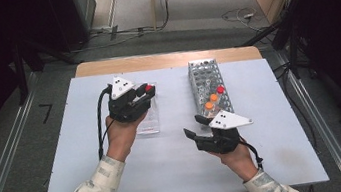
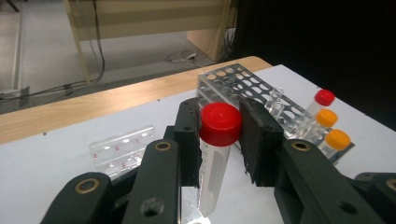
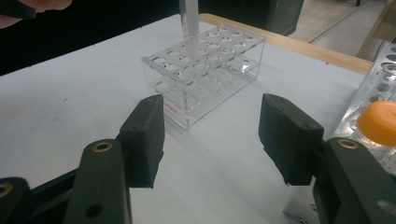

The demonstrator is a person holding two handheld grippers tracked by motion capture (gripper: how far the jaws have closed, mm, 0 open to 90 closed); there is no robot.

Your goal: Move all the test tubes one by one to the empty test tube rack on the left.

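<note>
A clear tube with a red cap [image 2: 219,123] stands upright between the jaws of my left gripper [image 2: 219,140], which is shut on it just below the cap. In the high view that left gripper [image 1: 148,93] holds the tube [image 1: 148,87] over the clear plastic rack [image 1: 147,117]. From the right gripper view the tube's lower end [image 3: 188,28] reaches the top holes at the far side of the clear rack [image 3: 205,74]. My right gripper [image 1: 194,126] is open and holds nothing, close to the near end of the perforated rack [image 1: 205,78].
The perforated rack holds three capped tubes at its near end: a red one [image 2: 324,97] and two orange ones [image 2: 326,117] [image 2: 337,139]. An orange cap [image 3: 380,122] sits close to the right gripper [image 3: 212,135]. The white table sheet [image 1: 179,170] has free room in front.
</note>
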